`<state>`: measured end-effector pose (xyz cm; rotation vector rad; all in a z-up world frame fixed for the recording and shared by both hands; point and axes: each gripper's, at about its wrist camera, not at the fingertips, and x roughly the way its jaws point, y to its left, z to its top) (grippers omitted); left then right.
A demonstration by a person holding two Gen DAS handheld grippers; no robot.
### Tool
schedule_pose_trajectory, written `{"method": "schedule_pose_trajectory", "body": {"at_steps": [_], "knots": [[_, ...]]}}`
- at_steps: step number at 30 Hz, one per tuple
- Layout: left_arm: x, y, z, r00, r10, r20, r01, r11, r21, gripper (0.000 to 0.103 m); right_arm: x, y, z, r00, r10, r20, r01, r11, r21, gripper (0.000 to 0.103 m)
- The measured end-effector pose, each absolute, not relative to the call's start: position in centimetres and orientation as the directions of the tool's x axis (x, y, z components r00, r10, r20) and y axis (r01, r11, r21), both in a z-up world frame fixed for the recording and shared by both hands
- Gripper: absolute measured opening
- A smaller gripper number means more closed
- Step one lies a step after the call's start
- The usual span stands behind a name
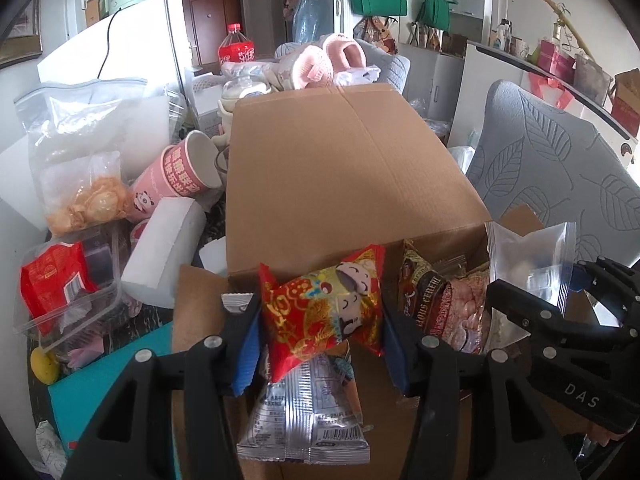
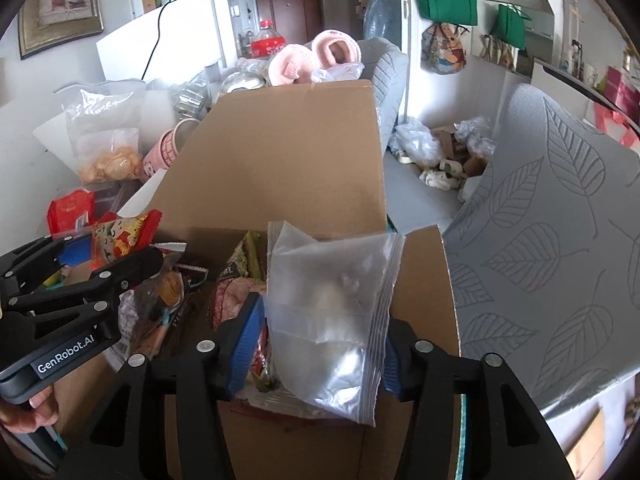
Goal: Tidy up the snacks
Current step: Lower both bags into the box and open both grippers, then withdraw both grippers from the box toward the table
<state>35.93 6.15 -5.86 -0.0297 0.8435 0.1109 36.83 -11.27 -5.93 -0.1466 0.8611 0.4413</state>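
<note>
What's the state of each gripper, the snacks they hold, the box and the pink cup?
left gripper: shut on red snack packet
red snack packet: held above the box
right gripper: shut on clear zip bag
clear zip bag: held upright over the box
cardboard box: open, snacks inside
pink paper cup: tipped on its side

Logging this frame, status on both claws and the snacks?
Left claw shut on red packet. Right claw shut on clear zip bag. Both held over open box of snacks. Nothing in the way.
</note>
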Motion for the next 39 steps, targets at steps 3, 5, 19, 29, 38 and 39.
{"method": "schedule_pose_trajectory", "body": {"at_steps": [3, 5, 19, 29, 38, 39], "knots": [[36.2, 5.7, -6.2, 0.645, 0.106, -0.757, -0.107, 0.993, 0.048, 0.061, 36.9, -11.2, -5.9, 0.572, 0.303, -0.762, -0.428, 0.903, 0.037, 0.06], [36.3, 5.5, -6.4, 0.635, 0.106, -0.766, -0.106, 0.993, 0.05, 0.068, 36.8, -11.2, -5.6, 0.584, 0.294, -0.757, -0.422, 0.906, 0.026, 0.06], [35.7, 4.9, -5.4, 0.644, 0.093, -0.759, -0.101, 0.994, 0.036, 0.074, 35.4, -12.2, -3.1, 0.658, 0.28, -0.699, -0.392, 0.92, -0.001, 0.072], [34.8, 4.8, -3.5, 0.67, 0.064, -0.739, -0.103, 0.995, -0.007, 0.074, 33.9, -13.4, -1.5, 0.67, 0.315, -0.673, -0.389, 0.92, 0.043, 0.072], [31.5, 4.2, 0.9, 0.728, 0.087, -0.679, -0.113, 0.994, 0.007, 0.074, 31.6, -14.1, 0.8, 0.669, 0.349, -0.656, -0.415, 0.908, 0.059, 0.072], [30.9, 4.1, 1.4, 0.738, 0.088, -0.67, -0.112, 0.994, 0.007, 0.074, 31.2, -14.2, 1.2, 0.67, 0.354, -0.652, -0.418, 0.906, 0.062, 0.072]]}}
